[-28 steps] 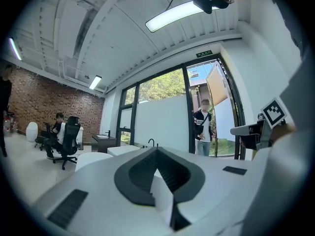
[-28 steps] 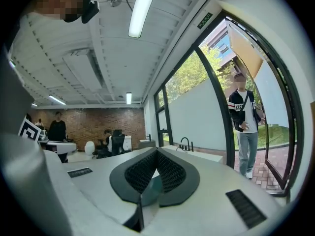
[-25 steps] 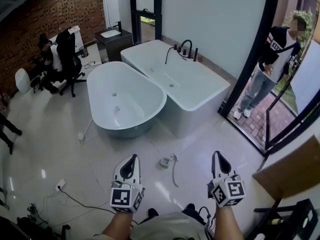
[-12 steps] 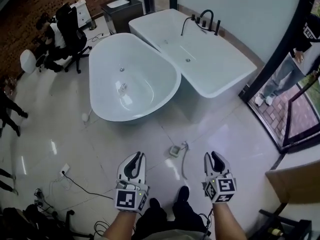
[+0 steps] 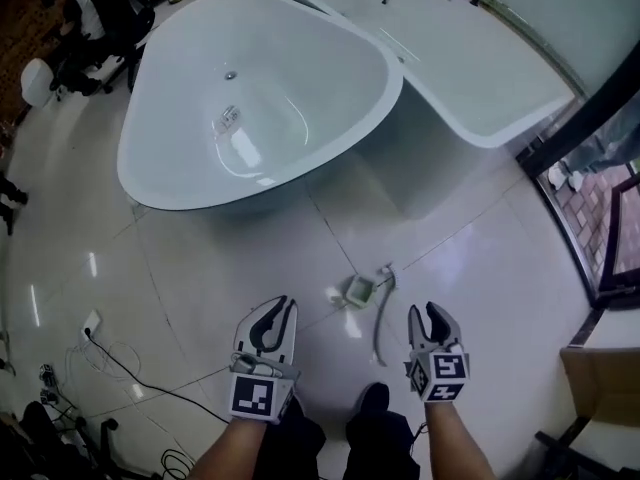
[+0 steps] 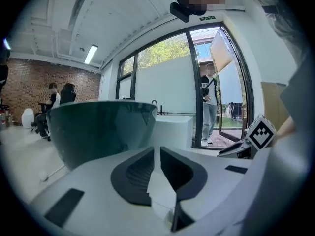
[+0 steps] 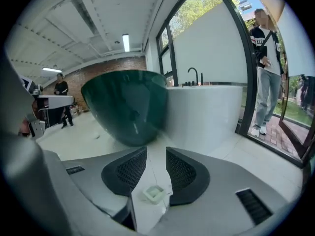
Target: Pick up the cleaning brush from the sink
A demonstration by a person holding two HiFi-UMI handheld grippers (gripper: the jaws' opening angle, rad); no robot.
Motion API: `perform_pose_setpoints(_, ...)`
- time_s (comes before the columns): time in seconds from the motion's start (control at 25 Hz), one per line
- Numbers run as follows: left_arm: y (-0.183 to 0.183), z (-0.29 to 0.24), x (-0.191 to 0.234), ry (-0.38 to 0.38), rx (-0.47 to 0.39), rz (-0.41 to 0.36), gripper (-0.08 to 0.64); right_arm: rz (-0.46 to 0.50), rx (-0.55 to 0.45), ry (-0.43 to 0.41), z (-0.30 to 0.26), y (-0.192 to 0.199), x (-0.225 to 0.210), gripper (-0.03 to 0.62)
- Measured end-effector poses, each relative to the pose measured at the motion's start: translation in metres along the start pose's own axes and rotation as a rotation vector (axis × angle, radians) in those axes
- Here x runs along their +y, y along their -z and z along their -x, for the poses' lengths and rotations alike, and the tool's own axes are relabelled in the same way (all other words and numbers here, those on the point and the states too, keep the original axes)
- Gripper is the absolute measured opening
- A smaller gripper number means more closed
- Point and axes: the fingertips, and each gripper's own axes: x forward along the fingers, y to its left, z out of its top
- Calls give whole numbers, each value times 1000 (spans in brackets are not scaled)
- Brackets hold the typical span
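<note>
An oval white bathtub (image 5: 330, 143) fills the upper head view, with a drain (image 5: 230, 75) and a shiny fitting (image 5: 228, 118) inside it. I make out no cleaning brush in it. My left gripper (image 5: 278, 313) hovers low over the tiles with a narrow gap between its jaws and nothing in it; its own view faces the tub's dark outer wall (image 6: 98, 132). My right gripper (image 5: 425, 313) is level with it, jaws opening and empty. Through their gap (image 7: 156, 151) a small white square fitting (image 7: 153, 193) shows on the floor.
The square fitting (image 5: 360, 290) and a short hose (image 5: 380, 323) lie on the tiles between the grippers. A rectangular tub (image 5: 480, 78) with black taps stands behind. A cable (image 5: 130, 363) and socket lie at left. People sit at desks (image 5: 80, 28). A person (image 7: 266, 73) stands by the glass door.
The view has dropped and closed in on the oval tub. Both grippers sank toward the floor. The right gripper's jaws went from shut to apart.
</note>
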Motion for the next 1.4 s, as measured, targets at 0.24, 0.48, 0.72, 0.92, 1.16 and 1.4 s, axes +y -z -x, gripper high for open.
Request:
perform_pose_setpoints(0.24, 152, -91, 8, 13, 51, 32, 37, -12, 112, 1, -131, 152, -44, 124)
perform_pose_setpoints(0.48, 240, -121, 21, 38, 104, 40, 37, -26, 349, 55, -216, 318, -66, 133)
perform_pose_setpoints(0.72, 261, -139, 27, 60, 101, 38, 37, -59, 497, 109, -255, 412, -81, 155)
perform_pose_setpoints(0.92, 248, -138, 16, 102, 89, 7, 37, -81, 601, 133, -254, 444, -87, 155)
perform_pose_setpoints(1.16, 257, -139, 1, 95, 107, -2, 37, -136, 646, 108, -260, 472, -91, 78)
perform_pose_setpoints(1.4, 244, -107, -4, 96, 118, 43, 38, -191, 627, 91, -221, 435, -86, 32)
